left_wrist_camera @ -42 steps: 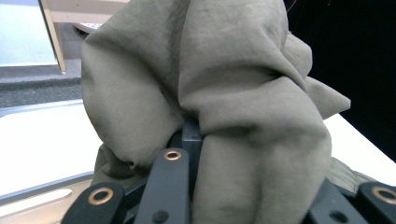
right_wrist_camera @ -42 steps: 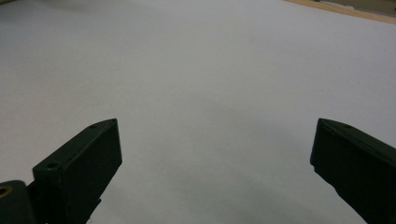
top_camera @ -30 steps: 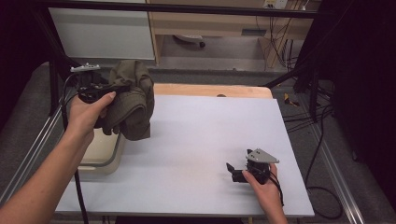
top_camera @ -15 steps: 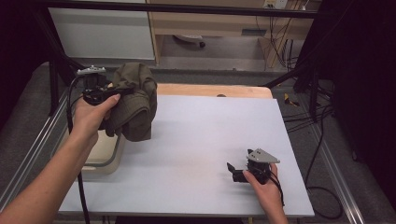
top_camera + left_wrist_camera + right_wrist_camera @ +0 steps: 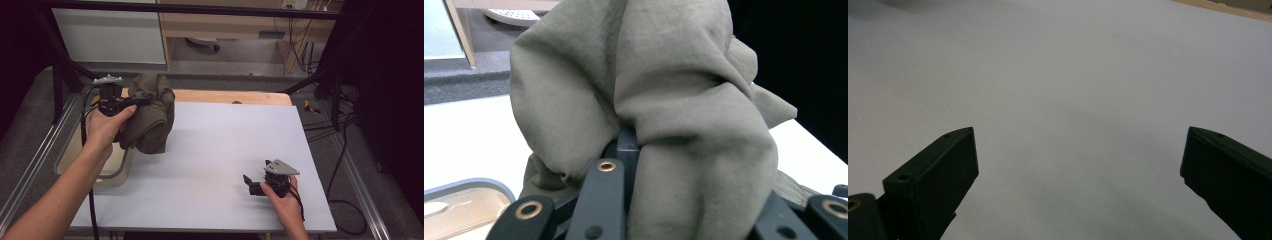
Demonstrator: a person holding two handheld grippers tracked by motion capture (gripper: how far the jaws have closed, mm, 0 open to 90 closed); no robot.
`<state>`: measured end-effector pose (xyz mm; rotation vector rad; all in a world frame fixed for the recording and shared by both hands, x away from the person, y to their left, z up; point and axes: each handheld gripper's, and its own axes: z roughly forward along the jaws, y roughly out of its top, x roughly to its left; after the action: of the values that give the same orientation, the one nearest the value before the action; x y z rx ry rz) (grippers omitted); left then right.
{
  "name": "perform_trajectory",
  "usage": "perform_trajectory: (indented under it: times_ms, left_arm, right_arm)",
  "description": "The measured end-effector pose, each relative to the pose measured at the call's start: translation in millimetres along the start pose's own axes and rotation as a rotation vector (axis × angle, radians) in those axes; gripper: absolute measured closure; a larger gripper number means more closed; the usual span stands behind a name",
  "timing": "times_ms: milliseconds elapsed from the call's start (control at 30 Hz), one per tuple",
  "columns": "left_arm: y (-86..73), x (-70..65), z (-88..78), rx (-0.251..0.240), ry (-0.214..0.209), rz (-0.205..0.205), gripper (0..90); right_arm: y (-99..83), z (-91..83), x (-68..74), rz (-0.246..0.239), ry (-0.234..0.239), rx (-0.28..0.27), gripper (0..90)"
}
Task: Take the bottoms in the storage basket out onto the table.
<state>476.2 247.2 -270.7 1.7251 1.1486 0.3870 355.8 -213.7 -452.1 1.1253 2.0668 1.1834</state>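
Closest to me, the right tool (image 5: 252, 184) sits low on the white bench (image 5: 220, 150) near its front edge, jaws spread wide over bare surface. Farther back, the left tool (image 5: 131, 104) is lifted off the bench's far-left corner, clamped tight on a bunched olive cloth (image 5: 152, 112), above a beige tub (image 5: 112, 172).

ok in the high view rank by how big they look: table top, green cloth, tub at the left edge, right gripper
1. table top
2. green cloth, though held up nearer the camera
3. tub, partly hidden, so its rank against the cloth is unsure
4. right gripper
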Motion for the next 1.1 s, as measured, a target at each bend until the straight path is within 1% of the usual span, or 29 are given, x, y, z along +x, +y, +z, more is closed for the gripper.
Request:
perform_trajectory:
  times_ms: [300,567,667,967,1100]
  left_arm:
    - [-2.1,-8.2,11.0,0.014,-0.009,0.011,73.2]
    - [-4.4,-15.9,20.0,0.020,-0.022,0.009,73.1]
    - [-6.4,-20.1,25.5,0.029,-0.029,0.014,72.9]
    - [-11.5,-28.0,38.5,0.056,-0.035,0.033,72.9]
    - [-13.2,-30.4,42.6,0.058,-0.039,0.030,72.9]
  right_arm:
    - [0.1,-0.4,-0.5,-0.003,0.001,-0.001,2.6]
    - [0.5,-1.1,-0.1,-0.001,0.002,-0.004,2.7]
    - [0.6,-1.3,-0.3,-0.001,0.000,-0.006,2.7]
    - [0.3,-1.2,-0.8,-0.001,-0.001,-0.005,2.7]
    - [0.6,-0.8,-0.1,-0.003,0.001,-0.004,2.7]
